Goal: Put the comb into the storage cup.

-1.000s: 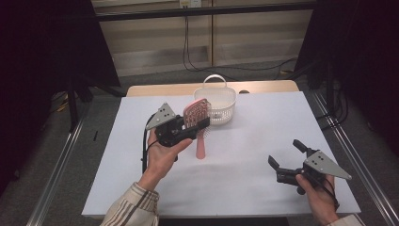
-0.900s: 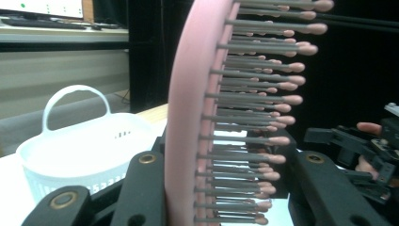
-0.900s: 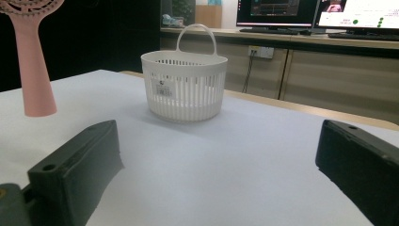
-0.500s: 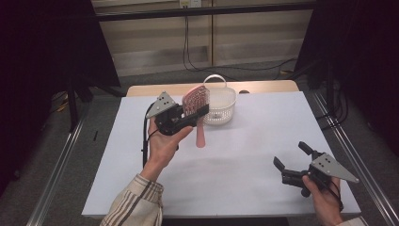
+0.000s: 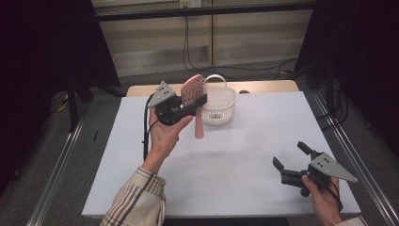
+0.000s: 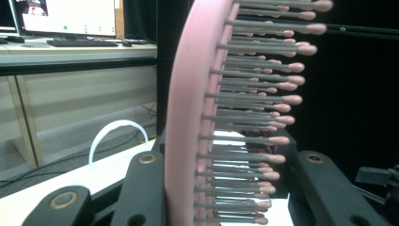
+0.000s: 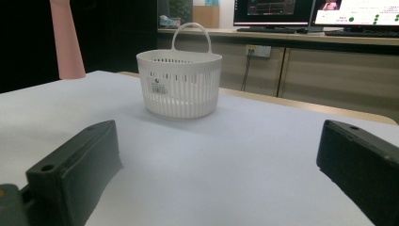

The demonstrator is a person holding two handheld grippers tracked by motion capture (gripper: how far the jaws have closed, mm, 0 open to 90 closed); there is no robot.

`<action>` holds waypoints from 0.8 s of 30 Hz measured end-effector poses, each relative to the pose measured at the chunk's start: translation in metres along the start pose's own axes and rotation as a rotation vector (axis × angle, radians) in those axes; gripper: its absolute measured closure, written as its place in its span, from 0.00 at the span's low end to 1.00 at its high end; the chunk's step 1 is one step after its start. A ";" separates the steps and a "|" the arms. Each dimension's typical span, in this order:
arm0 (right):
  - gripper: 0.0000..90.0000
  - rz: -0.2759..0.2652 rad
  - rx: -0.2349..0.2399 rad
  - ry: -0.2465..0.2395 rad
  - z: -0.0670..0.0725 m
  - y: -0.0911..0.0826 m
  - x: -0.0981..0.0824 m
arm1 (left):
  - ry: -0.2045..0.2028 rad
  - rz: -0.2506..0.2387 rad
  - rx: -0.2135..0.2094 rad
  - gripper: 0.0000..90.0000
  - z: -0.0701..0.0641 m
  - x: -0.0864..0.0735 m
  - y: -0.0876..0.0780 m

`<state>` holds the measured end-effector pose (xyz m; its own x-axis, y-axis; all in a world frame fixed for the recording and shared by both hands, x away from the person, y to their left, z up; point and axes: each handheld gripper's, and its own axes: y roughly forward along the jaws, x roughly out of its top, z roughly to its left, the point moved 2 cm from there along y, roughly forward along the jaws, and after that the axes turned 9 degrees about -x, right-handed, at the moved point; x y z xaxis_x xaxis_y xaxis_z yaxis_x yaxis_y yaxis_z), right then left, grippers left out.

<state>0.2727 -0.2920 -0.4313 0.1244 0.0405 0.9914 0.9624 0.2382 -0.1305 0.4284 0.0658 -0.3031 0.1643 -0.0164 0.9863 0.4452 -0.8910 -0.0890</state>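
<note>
The right claw (image 5: 292,162) sits nearest, low over the near right part of the white bench (image 5: 244,155), its jaws spread wide with nothing between them. In the right gripper view bare bench lies between those jaws, and the basket (image 7: 179,84) stands well beyond them, upright, its handle raised.

Farther off and to the left, the left claw (image 5: 195,101) is lifted above the bench, clamped on the head of a pink brush (image 5: 194,94). The brush stands nearly upright, its handle hanging down below the jaws, clear of the bench. In the left gripper view the brush (image 6: 188,117) rises between the two jaws, bristles toward the right-hand jaw. The basket (image 5: 217,104) stands just beyond and beside this claw.
</note>
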 end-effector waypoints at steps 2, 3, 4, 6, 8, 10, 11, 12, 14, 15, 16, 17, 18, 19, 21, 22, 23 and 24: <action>0.00 0.000 0.003 0.001 0.000 0.000 0.000 | 0.006 0.003 0.006 0.68 0.001 0.003 0.002; 0.00 0.002 0.001 0.001 0.000 0.000 0.000 | 0.008 0.004 0.009 0.68 0.002 0.004 0.004; 0.00 0.002 0.002 0.001 0.000 0.000 0.000 | 0.013 0.005 0.011 0.68 0.002 0.006 0.005; 0.00 0.001 0.005 0.002 0.000 0.000 0.000 | 0.013 0.002 0.009 0.68 0.004 0.009 0.008; 0.00 0.002 0.006 0.002 0.000 0.000 0.000 | 0.018 0.001 0.010 0.68 0.004 0.010 0.010; 0.00 0.001 0.006 0.001 0.000 0.000 0.000 | 0.032 0.008 0.012 0.68 0.004 0.011 0.012; 0.00 0.000 0.009 0.003 0.000 0.000 0.000 | 0.026 -0.001 0.009 0.68 0.005 0.012 0.014; 0.00 0.000 0.010 0.002 0.001 0.000 0.000 | 0.026 -0.002 0.012 0.68 0.005 0.013 0.015; 0.00 0.001 0.011 -0.002 0.001 0.000 0.000 | 0.033 -0.003 0.012 0.68 0.007 0.015 0.017; 0.00 0.001 0.013 -0.001 0.001 0.000 0.000 | 0.033 -0.004 0.014 0.68 0.008 0.015 0.018; 0.00 0.003 0.011 -0.002 0.001 0.000 0.000 | 0.037 -0.001 0.014 0.68 0.008 0.016 0.019; 0.00 0.003 0.013 -0.002 0.001 0.000 0.000 | 0.046 0.002 0.018 0.68 0.009 0.017 0.020; 0.00 0.003 0.015 -0.002 0.001 0.000 0.000 | 0.051 0.001 0.021 0.68 0.010 0.019 0.022; 0.00 0.002 0.012 -0.002 0.001 0.000 0.000 | 0.047 -0.003 0.024 0.68 0.010 0.020 0.023; 0.00 0.001 0.015 0.002 0.001 0.000 -0.001 | 0.051 -0.006 0.027 0.68 0.013 0.023 0.025; 0.00 0.002 0.015 0.001 0.001 0.001 -0.001 | 0.057 -0.005 0.031 0.68 0.015 0.025 0.026; 0.00 0.001 0.015 0.005 0.001 0.001 -0.001 | 0.060 -0.004 0.035 0.68 0.015 0.025 0.026; 0.00 0.001 0.017 0.004 0.001 0.000 -0.001 | 0.062 -0.003 0.040 0.68 0.016 0.026 0.027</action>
<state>0.2728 -0.2911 -0.4319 0.1262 0.0368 0.9913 0.9581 0.2547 -0.1314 0.4594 0.0484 -0.2818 0.1085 -0.0426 0.9932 0.4803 -0.8725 -0.0899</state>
